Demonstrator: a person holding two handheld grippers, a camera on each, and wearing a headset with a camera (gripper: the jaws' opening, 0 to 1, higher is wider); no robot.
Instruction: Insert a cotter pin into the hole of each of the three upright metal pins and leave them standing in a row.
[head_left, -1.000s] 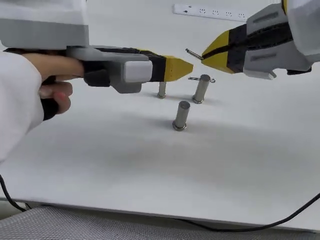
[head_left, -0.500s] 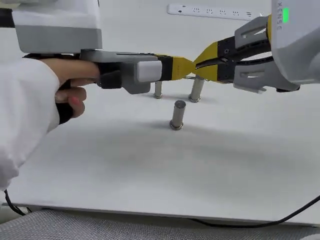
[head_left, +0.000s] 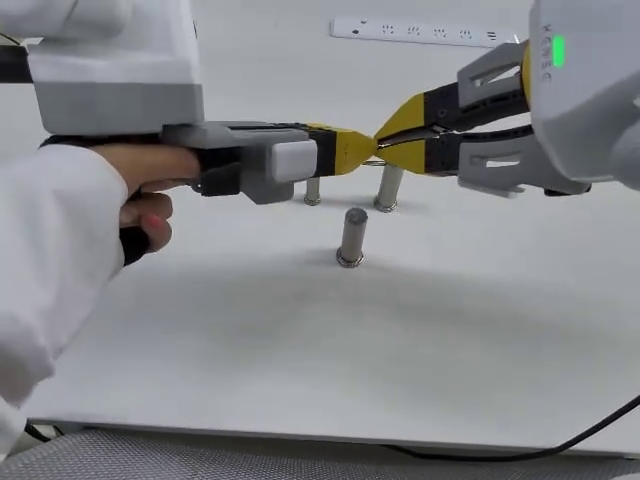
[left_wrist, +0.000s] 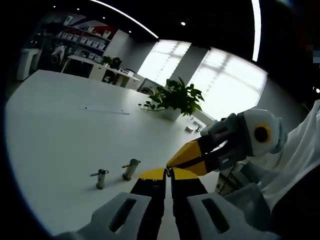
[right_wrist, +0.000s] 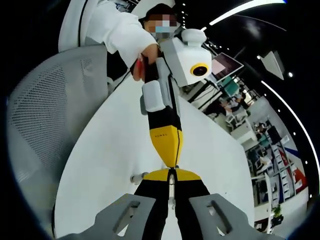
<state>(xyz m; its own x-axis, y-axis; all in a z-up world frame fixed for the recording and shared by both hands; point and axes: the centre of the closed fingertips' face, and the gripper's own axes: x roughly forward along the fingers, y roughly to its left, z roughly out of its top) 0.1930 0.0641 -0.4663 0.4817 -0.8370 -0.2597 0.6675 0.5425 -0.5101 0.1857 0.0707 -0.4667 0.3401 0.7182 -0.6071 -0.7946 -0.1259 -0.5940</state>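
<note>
The right gripper (head_left: 387, 144) keeps its jaws narrow on the cotter pin (head_left: 400, 144); the left gripper (head_left: 366, 150) has its jaws pressed together. Within 1 second the 2 tips have met above the 3 metal pins (head_left: 352, 235), so this is probably a regrasp before insertion.

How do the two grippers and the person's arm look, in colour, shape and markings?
The left gripper and the right gripper look alike: pointed yellow tips on black jaws, with grey plastic bodies. A green light glows on the right one, beside small lettering too blurred to read. The person wears a white sleeve.
</note>
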